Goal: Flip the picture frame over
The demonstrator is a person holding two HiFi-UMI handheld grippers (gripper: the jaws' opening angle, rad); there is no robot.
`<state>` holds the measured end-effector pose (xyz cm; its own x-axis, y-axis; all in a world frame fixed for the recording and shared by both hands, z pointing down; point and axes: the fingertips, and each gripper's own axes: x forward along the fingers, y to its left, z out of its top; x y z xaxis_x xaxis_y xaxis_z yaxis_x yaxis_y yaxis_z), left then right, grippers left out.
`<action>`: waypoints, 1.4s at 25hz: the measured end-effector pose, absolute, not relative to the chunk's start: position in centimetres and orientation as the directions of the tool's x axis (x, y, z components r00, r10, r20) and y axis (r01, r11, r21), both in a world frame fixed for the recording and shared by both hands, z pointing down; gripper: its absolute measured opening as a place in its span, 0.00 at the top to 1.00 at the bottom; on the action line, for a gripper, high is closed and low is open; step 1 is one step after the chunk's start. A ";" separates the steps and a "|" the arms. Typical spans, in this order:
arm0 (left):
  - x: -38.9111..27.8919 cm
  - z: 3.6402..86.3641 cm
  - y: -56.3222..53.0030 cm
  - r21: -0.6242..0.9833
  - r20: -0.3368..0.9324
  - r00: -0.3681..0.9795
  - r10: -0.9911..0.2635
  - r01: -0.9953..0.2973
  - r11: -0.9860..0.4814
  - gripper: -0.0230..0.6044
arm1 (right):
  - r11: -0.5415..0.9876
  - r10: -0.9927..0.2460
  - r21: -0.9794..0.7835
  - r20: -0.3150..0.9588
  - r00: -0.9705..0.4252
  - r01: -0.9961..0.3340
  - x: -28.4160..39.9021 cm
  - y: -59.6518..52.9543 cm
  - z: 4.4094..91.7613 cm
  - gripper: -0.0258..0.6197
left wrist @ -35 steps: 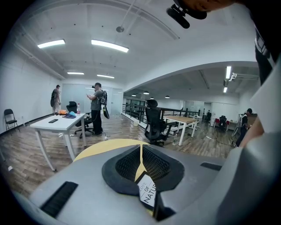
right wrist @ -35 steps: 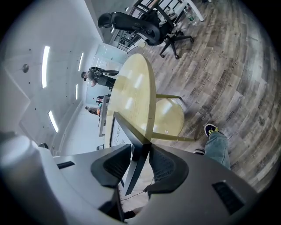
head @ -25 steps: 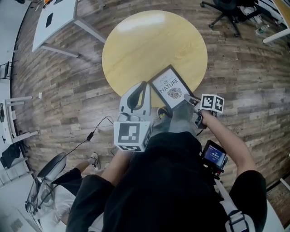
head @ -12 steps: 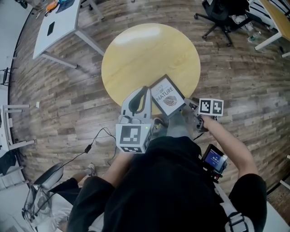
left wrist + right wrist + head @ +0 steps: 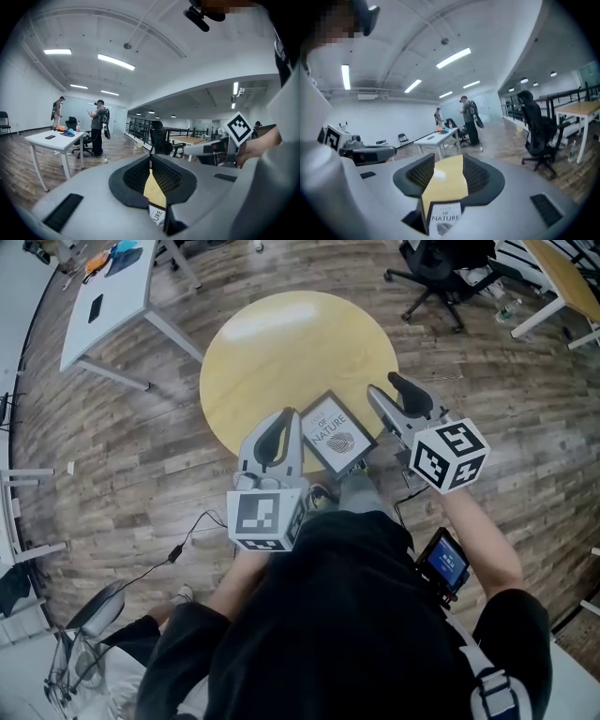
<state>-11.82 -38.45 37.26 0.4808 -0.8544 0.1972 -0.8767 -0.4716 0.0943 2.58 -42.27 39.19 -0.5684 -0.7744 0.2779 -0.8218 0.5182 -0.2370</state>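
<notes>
The picture frame (image 5: 336,434) lies print side up at the near edge of the round yellow table (image 5: 291,343). Its print reads "OF NATURE". My left gripper (image 5: 296,416) hovers just left of the frame, fingertips touching, nothing held. My right gripper (image 5: 384,385) is raised to the right of the frame; its jaws are closing a little, still apart, with nothing between them. In the left gripper view the frame (image 5: 157,216) shows through the slit below the left gripper (image 5: 151,159). The frame (image 5: 444,219) also shows low in the right gripper's (image 5: 449,159) gap.
A white table (image 5: 108,292) stands at the far left and a black office chair (image 5: 436,263) at the far right. A cable (image 5: 178,531) runs over the wooden floor by my feet. People (image 5: 98,122) stand far off by the white table.
The right gripper has risen from beside the frame's near corner to well above the table edge and rolled over. The left gripper has lifted slightly. The frame stays flat, print up.
</notes>
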 end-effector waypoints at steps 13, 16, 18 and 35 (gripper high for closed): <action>-10.9 34.6 -38.0 0.088 0.136 0.507 -0.851 -0.862 -0.500 0.91 | 0.566 -0.822 0.003 0.080 -0.564 -0.824 1.0 -39.0 30.8 0.93; -11.1 34.7 -38.4 0.098 0.138 0.509 -0.850 -0.861 -0.499 0.91 | 0.556 -0.828 0.011 0.096 -0.552 -0.831 0.9 -39.3 31.4 0.93; -11.2 34.7 -38.5 0.102 0.140 0.509 -0.849 -0.860 -0.499 0.91 | 0.548 -0.832 0.000 0.099 -0.546 -0.836 1.1 -39.6 31.5 0.93; -12.1 34.8 -39.2 0.104 0.141 0.506 -0.851 -0.862 -0.496 0.91 | 0.560 -0.825 0.047 0.122 -0.552 -0.827 -0.1 -40.3 31.9 0.93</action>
